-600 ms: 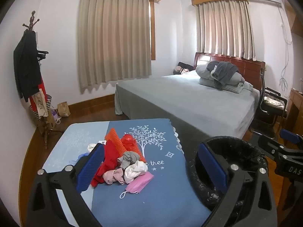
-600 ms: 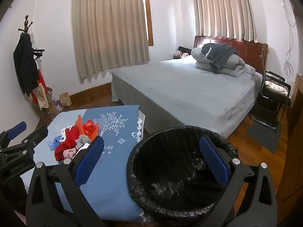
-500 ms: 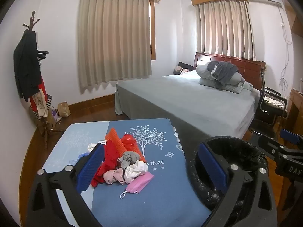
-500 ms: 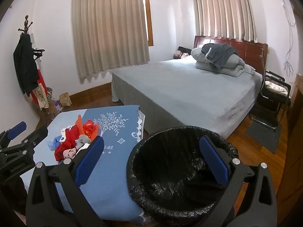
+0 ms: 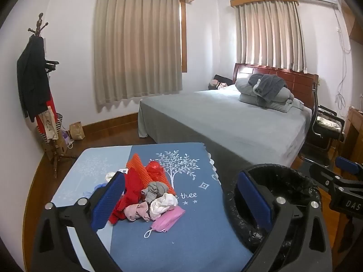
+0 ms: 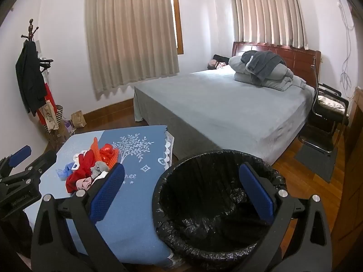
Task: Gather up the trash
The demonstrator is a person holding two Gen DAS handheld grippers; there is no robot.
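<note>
A heap of trash lies on a blue-clothed table: red and orange pieces, grey and white crumpled bits, and a pink face mask at its near edge. The same heap shows at the left in the right wrist view. A bin lined with a black bag stands right of the table, also seen as the bin in the left wrist view. My left gripper hangs open above the table, short of the heap. My right gripper is open over the bin's near rim, empty.
A large bed with grey cover fills the room behind the table. A coat stand with clothes is at the left wall, a paper bag beside it. A black chair and a dark floor mat sit right.
</note>
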